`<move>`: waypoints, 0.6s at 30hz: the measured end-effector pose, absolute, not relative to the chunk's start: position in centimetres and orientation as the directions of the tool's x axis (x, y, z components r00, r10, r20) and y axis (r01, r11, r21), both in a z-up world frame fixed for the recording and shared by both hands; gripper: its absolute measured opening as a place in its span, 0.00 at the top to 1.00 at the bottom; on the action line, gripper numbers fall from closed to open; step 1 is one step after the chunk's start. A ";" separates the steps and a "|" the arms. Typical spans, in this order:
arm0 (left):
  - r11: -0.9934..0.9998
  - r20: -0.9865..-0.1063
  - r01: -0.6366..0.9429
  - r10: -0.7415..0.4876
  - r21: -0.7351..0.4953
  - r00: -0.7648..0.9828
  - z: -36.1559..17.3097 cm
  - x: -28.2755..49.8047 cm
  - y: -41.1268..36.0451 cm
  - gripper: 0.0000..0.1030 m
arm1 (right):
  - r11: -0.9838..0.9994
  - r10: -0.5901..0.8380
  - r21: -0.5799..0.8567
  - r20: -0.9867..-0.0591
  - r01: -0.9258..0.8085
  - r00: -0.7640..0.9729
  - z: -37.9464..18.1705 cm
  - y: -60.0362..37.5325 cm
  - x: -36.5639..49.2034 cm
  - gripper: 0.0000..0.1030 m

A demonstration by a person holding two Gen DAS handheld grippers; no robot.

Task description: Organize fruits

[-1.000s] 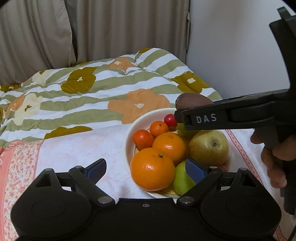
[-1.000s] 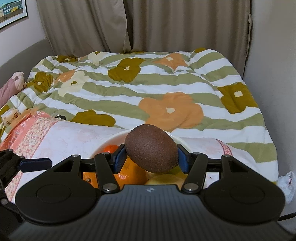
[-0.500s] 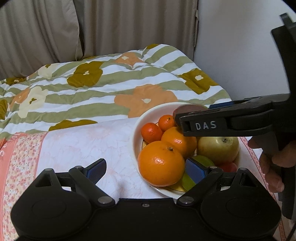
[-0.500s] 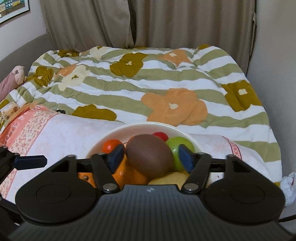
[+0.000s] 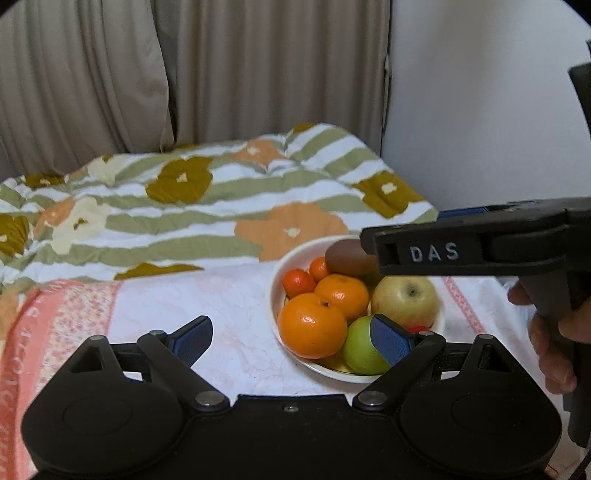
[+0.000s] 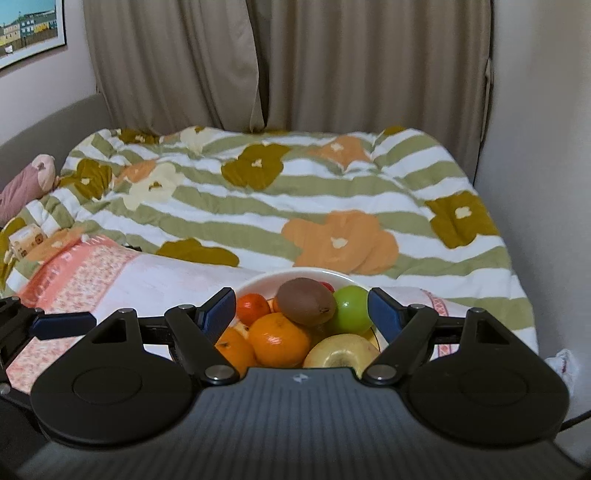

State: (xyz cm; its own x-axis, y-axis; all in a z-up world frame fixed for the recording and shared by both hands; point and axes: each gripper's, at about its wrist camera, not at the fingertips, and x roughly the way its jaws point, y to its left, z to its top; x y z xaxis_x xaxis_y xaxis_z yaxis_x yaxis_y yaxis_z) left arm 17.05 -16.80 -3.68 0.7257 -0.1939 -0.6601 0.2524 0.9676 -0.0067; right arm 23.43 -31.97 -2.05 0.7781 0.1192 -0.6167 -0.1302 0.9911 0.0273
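The kiwi (image 6: 306, 301) rests atop the bowl's (image 6: 258, 281) piled fruit between the right gripper's (image 6: 301, 308) released fingers, while the left gripper (image 5: 291, 341) hangs spread and empty.

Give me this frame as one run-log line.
task: organize fruits | right gripper: open, above bowl | kiwi: resting on fruit pile in bowl | left gripper: open, empty, near bowl

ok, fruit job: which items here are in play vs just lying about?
In play:
kiwi, lying on the pile
white bowl
oranges, green apple, yellow apple
right tool, open

Lying about:
flowered quilt
plush toy
curtains
framed picture
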 end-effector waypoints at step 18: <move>0.981 -0.487 0.192 -0.174 -0.014 0.856 6.2 3.2 -9.8 0.00 | 0.999 0.008 -0.040 -0.511 -0.032 0.860 8.0 -28.7 5.0 0.00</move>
